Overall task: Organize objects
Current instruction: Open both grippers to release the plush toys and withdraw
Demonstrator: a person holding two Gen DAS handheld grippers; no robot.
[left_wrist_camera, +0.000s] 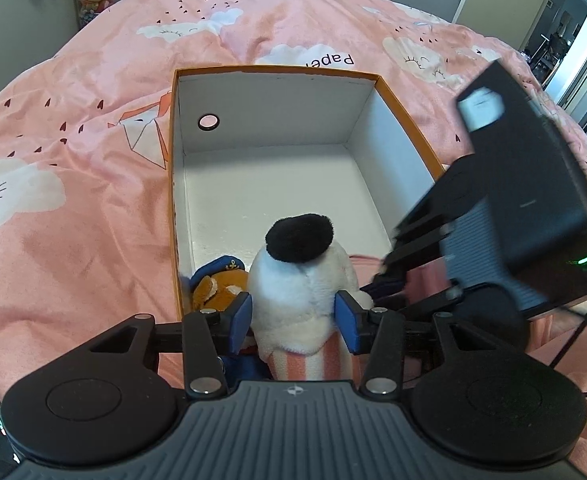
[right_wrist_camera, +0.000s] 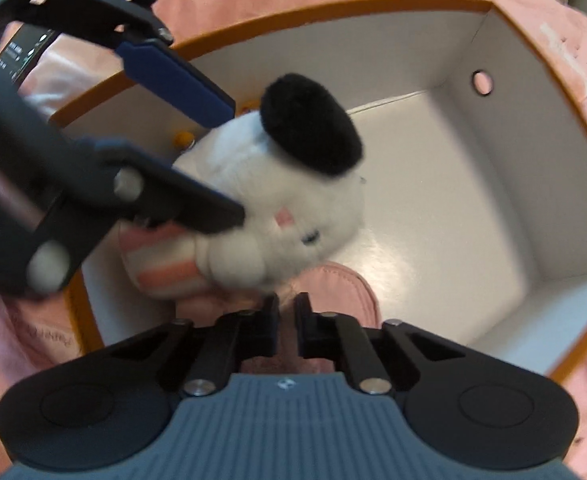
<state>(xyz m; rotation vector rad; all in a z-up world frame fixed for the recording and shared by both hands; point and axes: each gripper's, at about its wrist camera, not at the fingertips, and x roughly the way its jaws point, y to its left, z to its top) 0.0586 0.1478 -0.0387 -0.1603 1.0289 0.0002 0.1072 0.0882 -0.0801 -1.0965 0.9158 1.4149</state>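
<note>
Left wrist view: the left gripper (left_wrist_camera: 293, 316) has its fingers clamped on a white plush toy (left_wrist_camera: 301, 280), held over the near end of the orange box (left_wrist_camera: 277, 70) on the pink bed (left_wrist_camera: 73, 200). A brown plush (left_wrist_camera: 217, 286) lies at 9 o'clock of it.

Right wrist view: the right gripper (right_wrist_camera: 287, 320) has its fingers nearly closed, pinching a pink cloth (right_wrist_camera: 333, 280) inside the box at 6 o'clock of the toy.
</note>
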